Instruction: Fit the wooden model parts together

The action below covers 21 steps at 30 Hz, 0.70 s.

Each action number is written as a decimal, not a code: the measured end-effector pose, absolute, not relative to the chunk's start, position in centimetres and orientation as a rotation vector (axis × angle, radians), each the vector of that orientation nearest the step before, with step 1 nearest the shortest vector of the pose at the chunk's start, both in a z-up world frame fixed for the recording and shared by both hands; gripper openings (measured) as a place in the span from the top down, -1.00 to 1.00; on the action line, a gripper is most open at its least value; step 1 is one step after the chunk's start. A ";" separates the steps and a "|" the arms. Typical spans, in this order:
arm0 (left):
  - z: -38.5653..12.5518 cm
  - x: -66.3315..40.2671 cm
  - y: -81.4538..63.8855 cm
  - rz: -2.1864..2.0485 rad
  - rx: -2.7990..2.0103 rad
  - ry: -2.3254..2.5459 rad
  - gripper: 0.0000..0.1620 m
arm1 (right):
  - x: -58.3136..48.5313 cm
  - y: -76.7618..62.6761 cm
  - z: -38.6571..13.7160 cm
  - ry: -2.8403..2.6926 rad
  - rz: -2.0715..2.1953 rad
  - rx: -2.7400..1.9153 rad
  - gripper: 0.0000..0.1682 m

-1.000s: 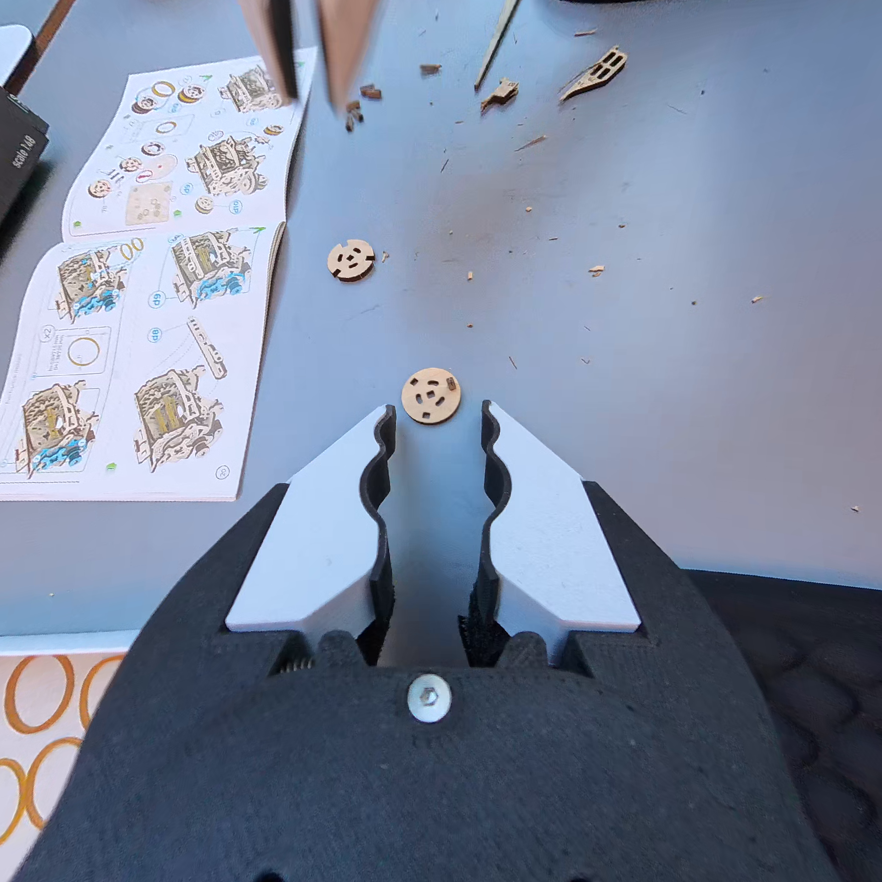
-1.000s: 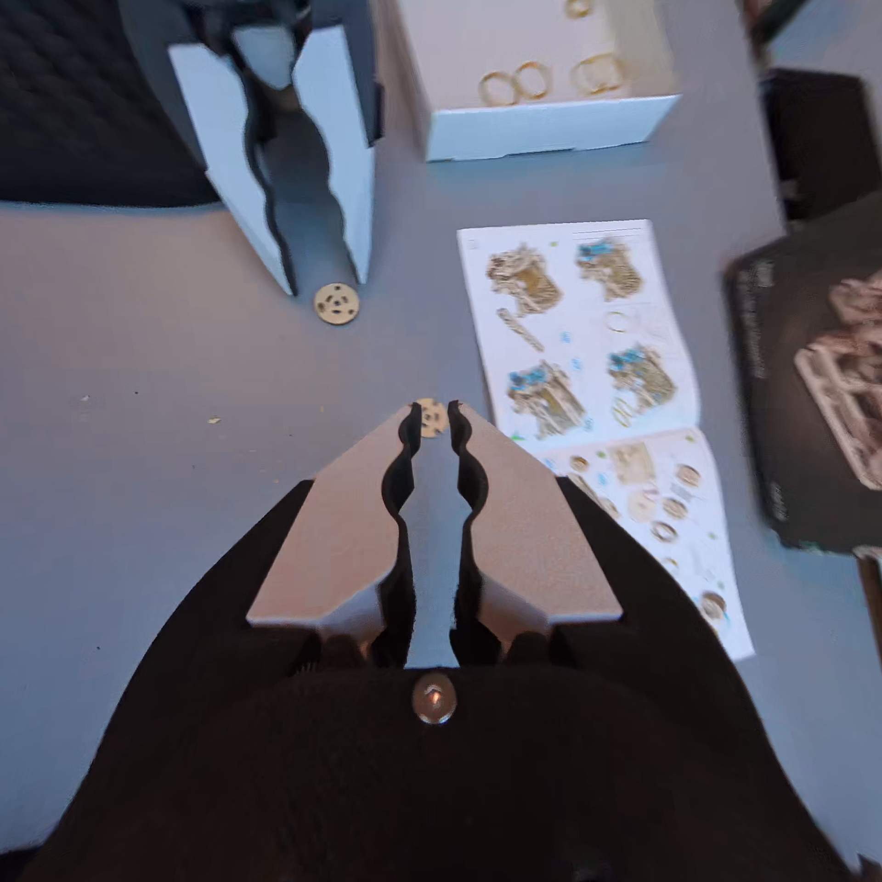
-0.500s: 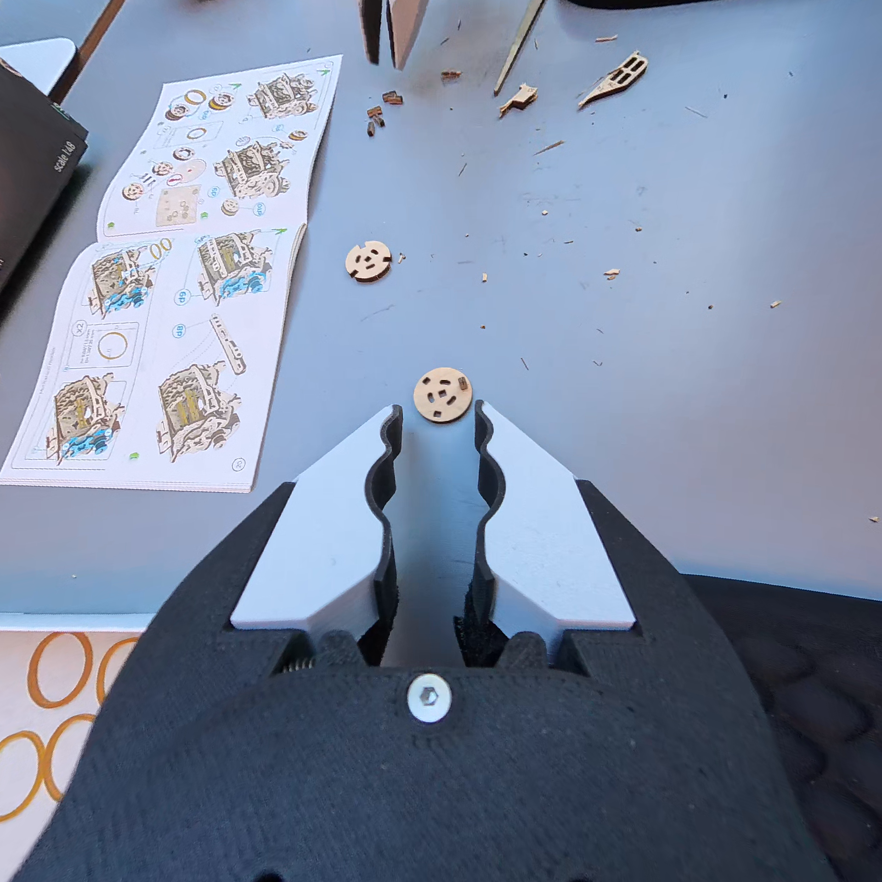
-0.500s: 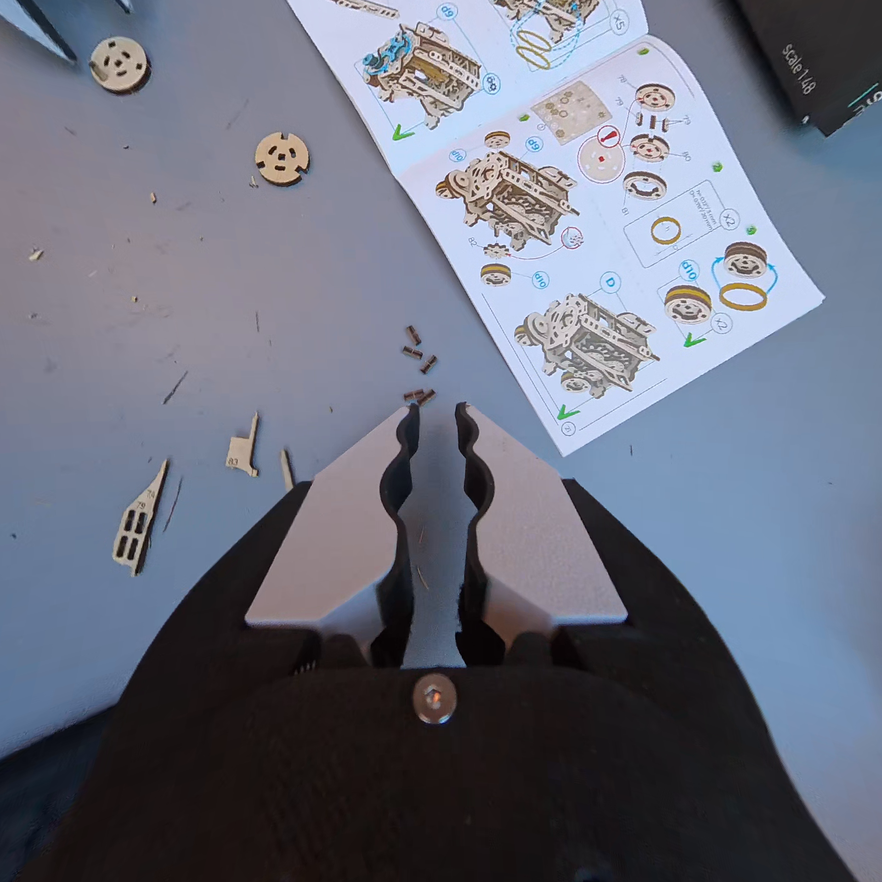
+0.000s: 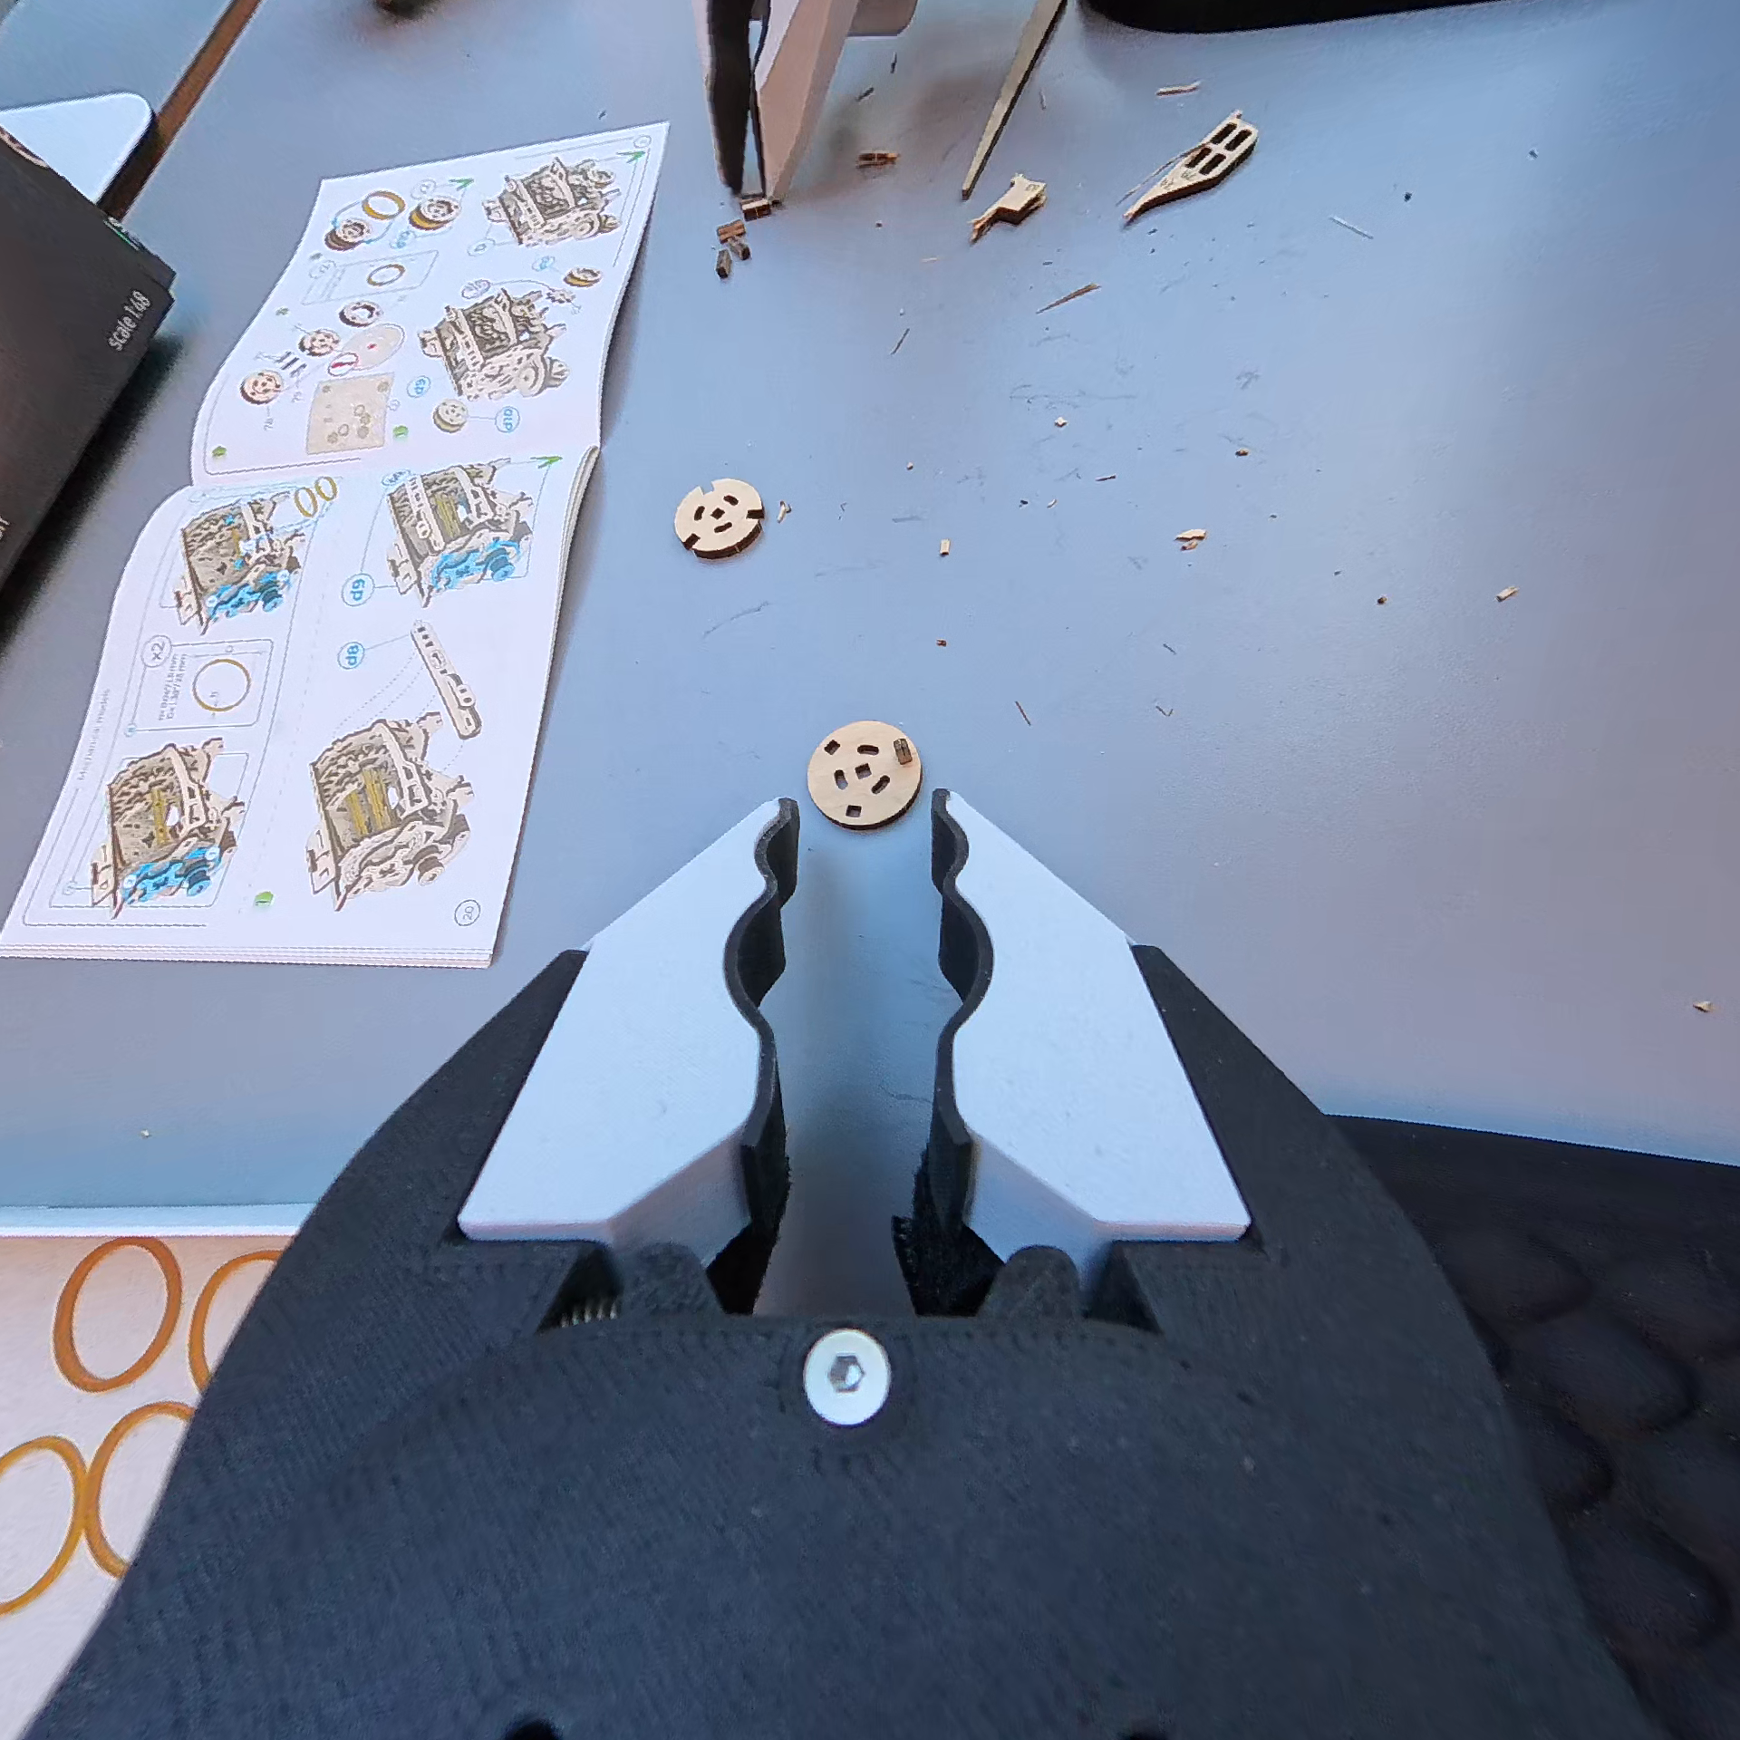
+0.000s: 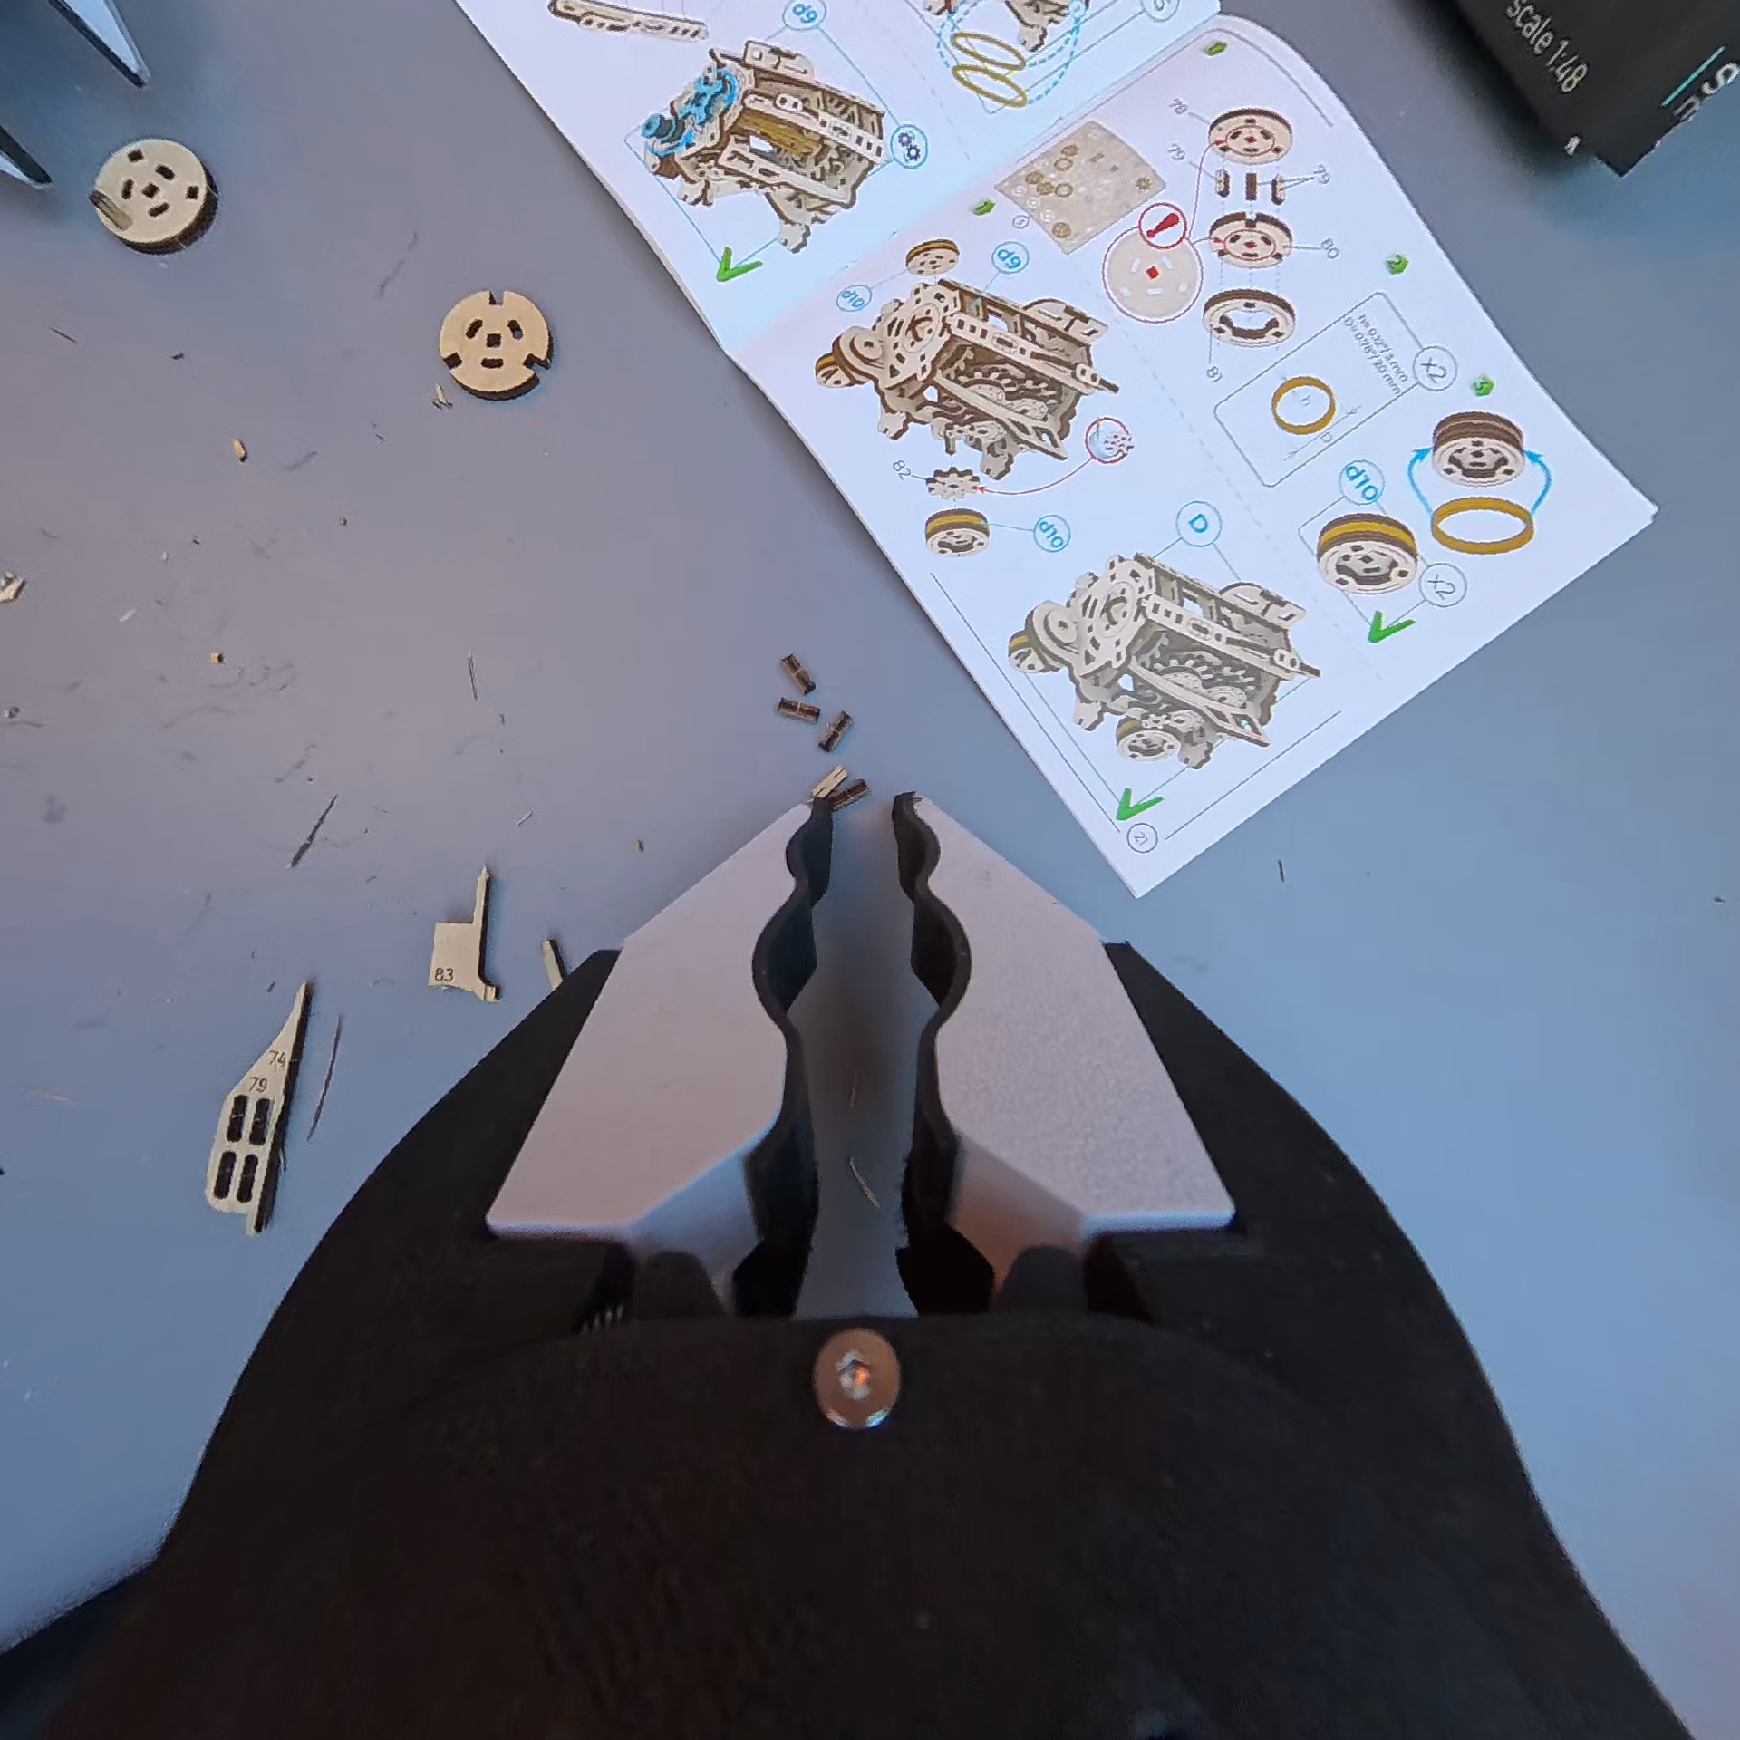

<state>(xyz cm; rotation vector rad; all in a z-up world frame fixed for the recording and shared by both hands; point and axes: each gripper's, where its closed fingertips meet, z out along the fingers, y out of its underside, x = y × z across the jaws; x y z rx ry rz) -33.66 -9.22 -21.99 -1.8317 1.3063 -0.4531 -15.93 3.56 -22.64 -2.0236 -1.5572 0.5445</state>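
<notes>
A round wooden disc with holes [image 5: 864,774] lies flat on the grey table [image 5: 1318,753], a small dark peg [image 5: 902,750] standing in its edge. My left gripper [image 5: 861,806] is open and empty, its tips just short of the disc. A notched disc [image 5: 718,518] lies farther off. My right gripper [image 6: 861,802] is narrowly open and low over the table, with two small pegs [image 6: 843,791] at its left fingertip. Three more pegs [image 6: 810,706] lie just ahead. Both discs show in the right wrist view, holed [image 6: 153,193] and notched [image 6: 494,344].
An open instruction booklet [image 5: 358,584] [image 6: 1177,377] lies beside the parts, with a black box [image 5: 66,358] beyond it. Wooden offcuts [image 6: 254,1120] [image 6: 461,951] and splinters are scattered about. A white box with orange rings [image 5: 94,1365] and a black mat [image 5: 1554,1318] lie at the near edge. There is about 25 centimeters between the tips of the two grippers. Between my left fingertips and the notched disc [image 5: 718,518] there is roughly 9 centimeters. It turns up in the right wrist view [image 6: 489,340] as well.
My right gripper has swung away from the discs to the loose pegs and come down close to them. My left gripper has stayed at the holed disc, almost still.
</notes>
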 end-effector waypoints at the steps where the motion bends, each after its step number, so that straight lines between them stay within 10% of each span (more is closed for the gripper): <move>1: -22.0 -33.7 -9.3 -0.453 -1.832 1.308 0.67 | -16.0 3.6 -22.6 -1.551 0.544 -2.024 0.84; 21: -22.2 -33.8 -9.4 -0.446 -1.839 1.321 0.68 | -16.2 4.0 -22.6 -1.721 0.483 -1.903 0.82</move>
